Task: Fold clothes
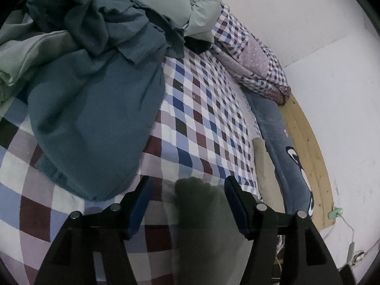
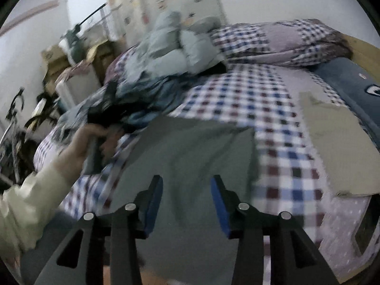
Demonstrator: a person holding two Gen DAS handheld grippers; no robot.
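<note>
A grey-green garment (image 2: 190,147) lies spread flat on the checked bedsheet (image 2: 273,109). My right gripper (image 2: 187,185) hovers open just over its near part, with nothing between the blue pads. In the left wrist view an edge of the grey-green garment (image 1: 201,213) shows below my left gripper (image 1: 187,190), which is open and empty. A crumpled teal garment (image 1: 90,118) lies to its left on the checked bedsheet (image 1: 201,109). Pale green clothes (image 1: 166,0) are piled behind that. The right wrist view is motion-blurred.
A checked pillow (image 1: 256,66), a blue cushion (image 1: 285,147) and a beige flat piece (image 2: 337,142) lie along the wooden bed frame (image 1: 306,142) by the white wall. A person's hand (image 2: 90,140) holds a dark handle at the left. Boxes and clutter (image 2: 54,59) stand beyond the bed.
</note>
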